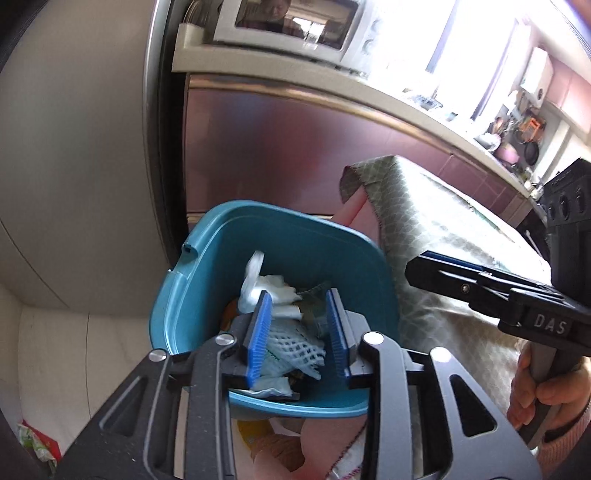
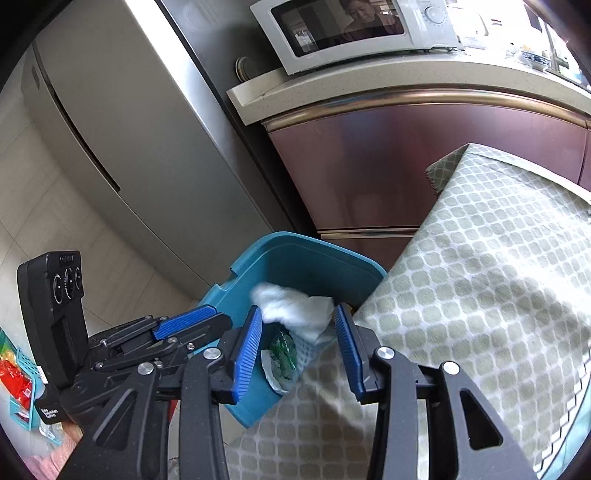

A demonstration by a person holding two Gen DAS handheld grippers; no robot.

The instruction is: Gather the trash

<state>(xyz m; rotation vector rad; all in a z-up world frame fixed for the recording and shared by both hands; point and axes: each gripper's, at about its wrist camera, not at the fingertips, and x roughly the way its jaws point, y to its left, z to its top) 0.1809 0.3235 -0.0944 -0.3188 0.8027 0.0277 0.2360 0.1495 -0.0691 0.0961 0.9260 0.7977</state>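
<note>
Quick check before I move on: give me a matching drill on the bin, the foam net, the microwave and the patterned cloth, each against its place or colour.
Things:
1. bin
2. foam net
3. microwave
4. patterned cloth

Descriptions:
A. on the countertop
B. teal, beside the draped table
C. green and white, hanging over the table edge
D. white mesh, lying inside among the trash

Pairs: 1-B, 2-D, 3-A, 4-C
</note>
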